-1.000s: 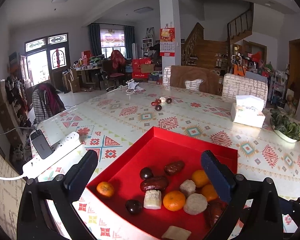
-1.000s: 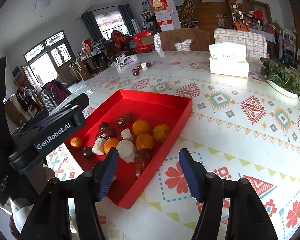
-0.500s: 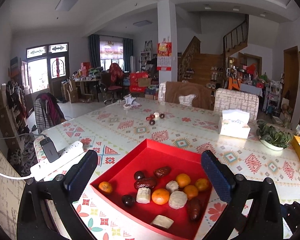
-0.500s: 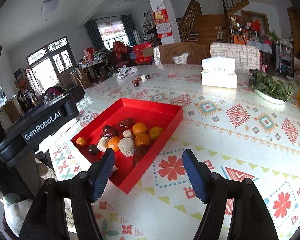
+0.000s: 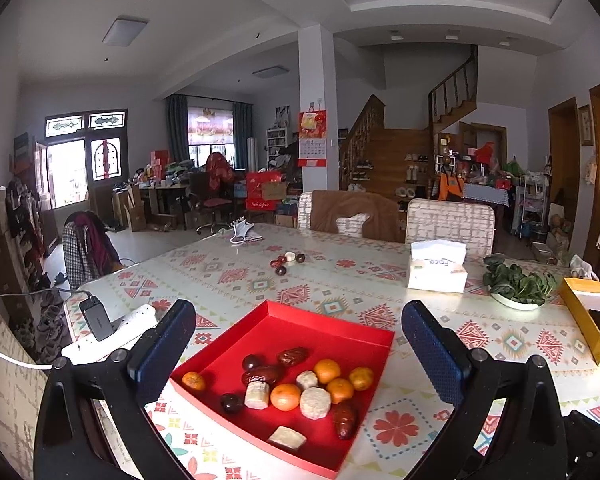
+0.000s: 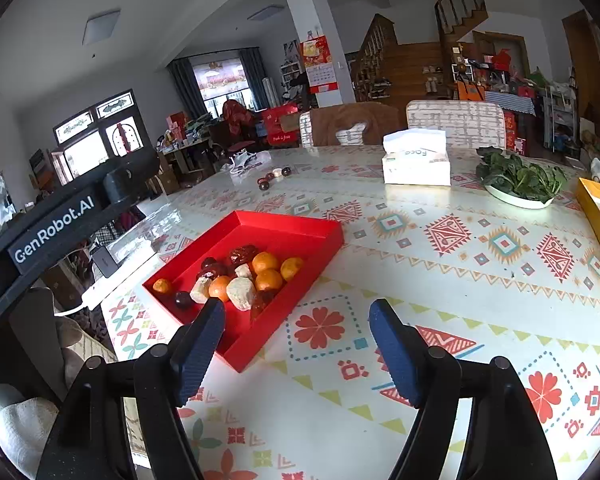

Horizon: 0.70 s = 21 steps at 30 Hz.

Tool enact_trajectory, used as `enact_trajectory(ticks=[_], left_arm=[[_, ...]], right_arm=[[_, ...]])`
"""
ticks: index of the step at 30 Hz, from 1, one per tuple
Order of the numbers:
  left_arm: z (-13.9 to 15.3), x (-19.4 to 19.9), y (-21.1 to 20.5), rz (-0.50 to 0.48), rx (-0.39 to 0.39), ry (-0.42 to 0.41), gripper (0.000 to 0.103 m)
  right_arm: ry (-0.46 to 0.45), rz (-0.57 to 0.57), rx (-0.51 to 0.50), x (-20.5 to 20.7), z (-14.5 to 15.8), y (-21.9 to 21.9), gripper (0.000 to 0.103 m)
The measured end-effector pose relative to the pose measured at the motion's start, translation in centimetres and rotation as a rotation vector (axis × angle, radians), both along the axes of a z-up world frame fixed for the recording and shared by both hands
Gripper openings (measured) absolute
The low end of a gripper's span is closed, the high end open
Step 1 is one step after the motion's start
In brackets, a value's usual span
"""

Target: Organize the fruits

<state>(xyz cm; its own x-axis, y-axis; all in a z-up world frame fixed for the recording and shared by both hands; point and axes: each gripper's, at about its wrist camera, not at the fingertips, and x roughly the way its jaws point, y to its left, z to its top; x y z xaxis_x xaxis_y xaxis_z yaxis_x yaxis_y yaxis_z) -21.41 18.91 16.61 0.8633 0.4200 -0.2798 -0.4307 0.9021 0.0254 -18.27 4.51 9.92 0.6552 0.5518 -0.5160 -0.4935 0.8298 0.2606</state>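
Note:
A red tray (image 5: 332,326) sits on the patterned table near the front edge. It holds several oranges (image 5: 285,397), dark red dates (image 5: 292,356), dark round fruits and pale chunks (image 5: 315,403). The tray also shows in the right wrist view (image 6: 288,226), left of centre. My left gripper (image 5: 298,350) is open and empty, held above and behind the tray. My right gripper (image 6: 296,350) is open and empty, over bare table just right of the tray's near corner. A small cluster of loose fruits (image 5: 286,262) lies far back on the table.
A white power strip with a charger (image 5: 108,330) lies left of the tray. A tissue box (image 5: 437,272), a plate of greens (image 5: 516,284) and a yellow box (image 5: 592,316) stand to the right. Chairs stand behind the table.
Both grippers have pulled back and risen away from the tray, so the tray looks smaller and more of the table and room shows. The fruits in the tray have not moved.

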Motion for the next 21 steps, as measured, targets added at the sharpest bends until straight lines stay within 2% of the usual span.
enact_trajectory(ticks=[5,12,21], left_arm=[[0.5,-0.6,-0.7,0.016,0.012,-0.037,0.103],[0.9,-2.2,-1.2,0.073,0.033,-0.134,0.103],[0.2,-1.0,-1.5,0.052,0.037,-0.068,0.103]], right_arm=[[0.006,-0.004,0.011,0.0,-0.3,-0.7,0.080],[0.006,0.001,0.014,-0.1,-0.4,-1.0,0.080],[0.013,0.014,0.006,0.1,-0.7,-0.7,0.080]])
